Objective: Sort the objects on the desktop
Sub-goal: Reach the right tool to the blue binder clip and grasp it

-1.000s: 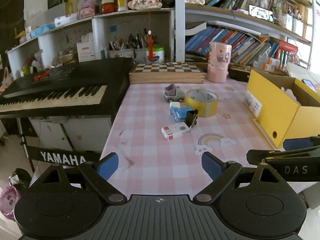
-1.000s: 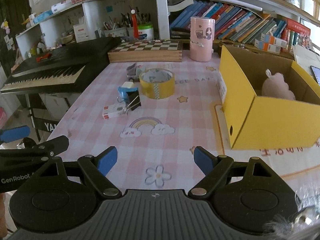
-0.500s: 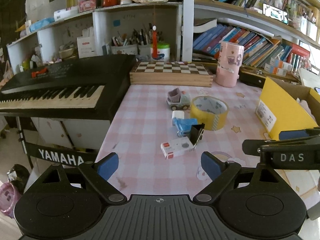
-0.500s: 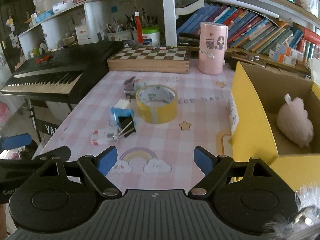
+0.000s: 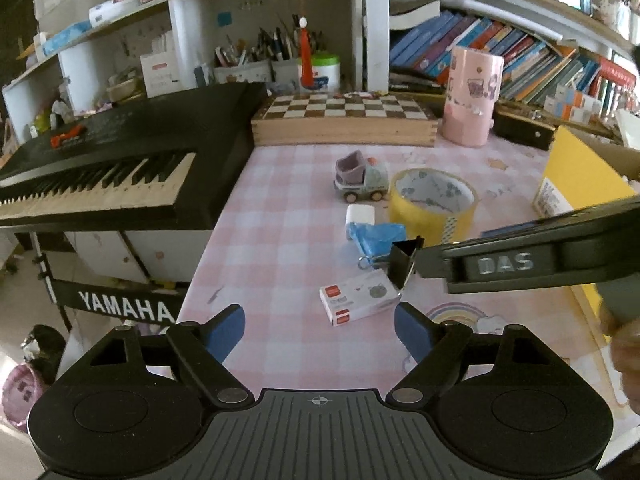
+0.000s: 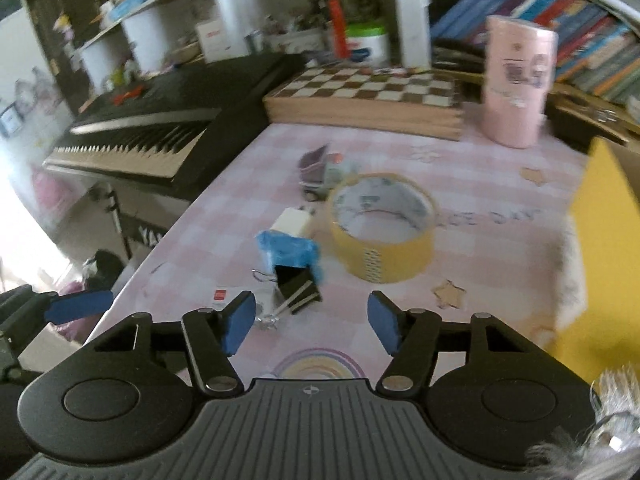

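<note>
A small cluster lies on the pink checked tablecloth (image 5: 280, 248): a white staple box (image 5: 358, 298), a black binder clip (image 5: 404, 258), a crumpled blue piece (image 5: 378, 238), a white block (image 5: 360, 214), a yellow tape roll (image 5: 434, 200) and a toy truck (image 5: 360, 178). My left gripper (image 5: 320, 328) is open, its jaws closing with nothing between them; the staple box lies just beyond its tips. My right gripper (image 6: 313, 322) is open too, jaws closing. The binder clip (image 6: 298, 286) sits just ahead of its pads, untouched, near the tape roll (image 6: 382, 226).
A yellow cardboard box (image 6: 604, 248) stands at the right. A chessboard case (image 5: 344, 120) and a pink cup (image 5: 472, 96) stand at the back, below shelves of books. A black keyboard (image 5: 108, 148) borders the table's left edge. One finger of the right gripper (image 5: 520, 264) crosses the left wrist view.
Both grippers have moved forward toward the cluster, which now looks larger. The right gripper's jaws have narrowed, and its finger now reaches up to the binder clip in the left wrist view.
</note>
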### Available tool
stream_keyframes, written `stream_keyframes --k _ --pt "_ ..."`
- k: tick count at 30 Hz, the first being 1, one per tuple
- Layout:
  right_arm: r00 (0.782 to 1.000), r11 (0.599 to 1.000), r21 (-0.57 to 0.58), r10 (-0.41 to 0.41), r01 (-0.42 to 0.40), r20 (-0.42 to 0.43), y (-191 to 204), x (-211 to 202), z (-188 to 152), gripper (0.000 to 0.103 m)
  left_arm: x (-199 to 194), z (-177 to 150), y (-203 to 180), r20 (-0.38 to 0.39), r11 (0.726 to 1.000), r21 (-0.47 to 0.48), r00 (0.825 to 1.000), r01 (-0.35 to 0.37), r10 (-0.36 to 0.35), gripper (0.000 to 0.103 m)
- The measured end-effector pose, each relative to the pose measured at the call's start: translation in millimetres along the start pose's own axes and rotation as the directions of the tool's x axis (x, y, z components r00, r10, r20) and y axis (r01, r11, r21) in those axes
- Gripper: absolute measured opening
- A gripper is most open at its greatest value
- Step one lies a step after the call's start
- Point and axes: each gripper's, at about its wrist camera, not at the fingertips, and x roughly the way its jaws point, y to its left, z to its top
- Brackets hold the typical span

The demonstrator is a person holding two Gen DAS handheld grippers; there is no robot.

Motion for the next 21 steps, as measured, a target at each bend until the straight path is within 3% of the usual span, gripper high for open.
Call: stream_keyframes --k 10,12,21 --pt "0.997 0.996 -0.085 0.023 -0.029 -0.071 4.2 44.4 14.0 0.044 19.9 6.0 0.3 -0.065 1.000 0.017 0.998 -0.013 0.014 0.084" --pt "0.996 0.996 -0.080 0.036 -0.043 -0.086 1.0 48.4 14.8 0.025 25.4 7.6 -2.1 -0.077 1.000 0.025 0.997 -0.001 0.003 0.084" --pt "1.000 0.999 -0.034 0.030 -0.030 0.005 -17.4 12.6 18.1 0.023 54.2 14.5 -19.9 -0.104 0.998 0.023 0.993 0.057 -0.054 0.083"
